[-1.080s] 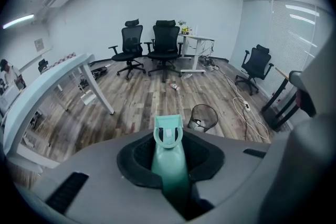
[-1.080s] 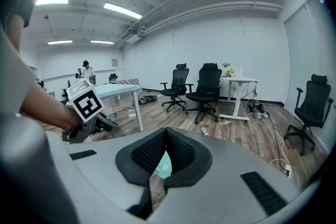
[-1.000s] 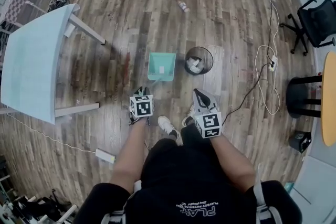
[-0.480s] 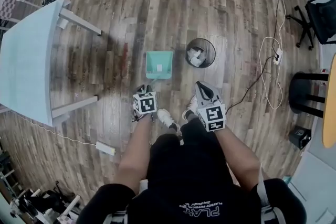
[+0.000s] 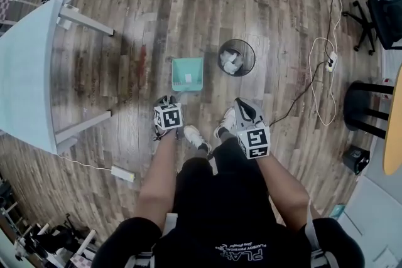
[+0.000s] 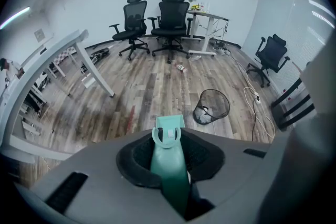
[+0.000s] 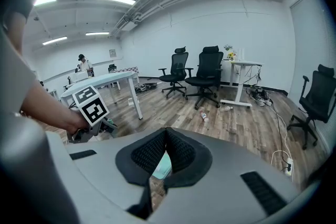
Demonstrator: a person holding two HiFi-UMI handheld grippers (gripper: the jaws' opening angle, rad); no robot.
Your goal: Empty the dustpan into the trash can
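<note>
Your left gripper (image 5: 168, 111), just below centre in the head view, is clamped on the teal dustpan handle (image 6: 169, 168). The dustpan (image 5: 188, 74) is at frame centre, over the wood floor (image 5: 144, 16). Your right gripper (image 5: 248, 117), right of it, is pinched closed on nothing. The trash can (image 5: 237, 58) is just right of the dustpan, with paper inside.
</note>
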